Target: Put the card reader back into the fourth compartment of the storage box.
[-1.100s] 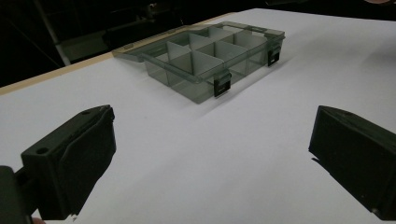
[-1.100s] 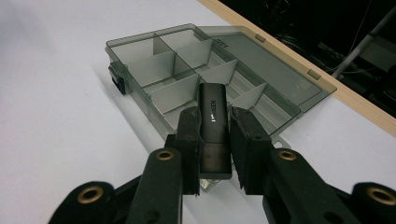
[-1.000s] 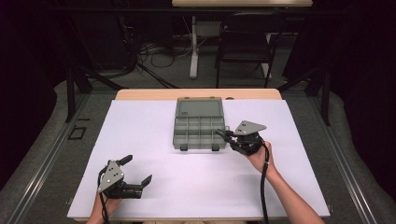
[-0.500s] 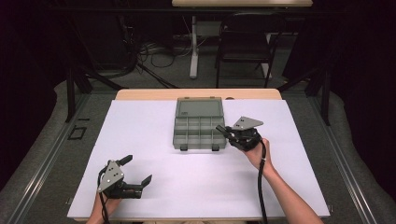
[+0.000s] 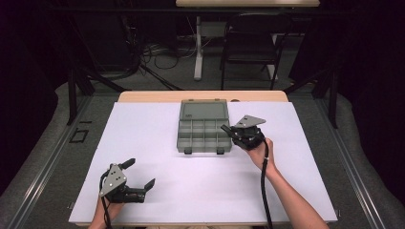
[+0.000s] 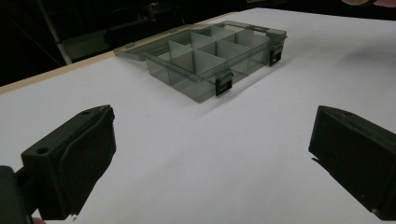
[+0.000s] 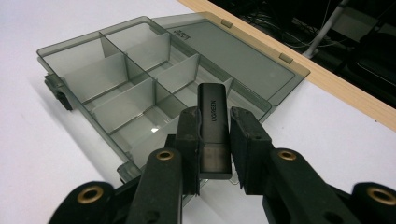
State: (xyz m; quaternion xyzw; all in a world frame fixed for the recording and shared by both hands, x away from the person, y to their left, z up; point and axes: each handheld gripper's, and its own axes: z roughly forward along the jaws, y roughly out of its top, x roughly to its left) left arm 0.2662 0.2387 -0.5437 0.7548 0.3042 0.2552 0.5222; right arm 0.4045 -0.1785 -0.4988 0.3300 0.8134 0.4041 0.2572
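Observation:
A smoky clear compartment box (image 5: 204, 134) (image 6: 212, 56) (image 7: 126, 93) lies open at the table's middle back, its lid (image 5: 203, 110) (image 7: 243, 53) flat behind it. My right gripper (image 5: 228, 130) (image 7: 214, 130) is at the box's right edge, shut on a small black adapter (image 7: 214, 126) with a metal plug end, held over the nearest compartments. My left gripper (image 5: 140, 174) (image 6: 210, 154) rests open near the front left of the table, far from the box, with nothing between its jaws.
A white sheet (image 5: 200, 186) covers the table; a strip of wooden tabletop (image 5: 143, 96) shows behind it. A chair (image 5: 248, 43) and a table leg (image 5: 197, 47) with cables stand on the floor beyond.
My right gripper has moved up and leftward to the box's right edge with the adapter. The left gripper has stayed put.

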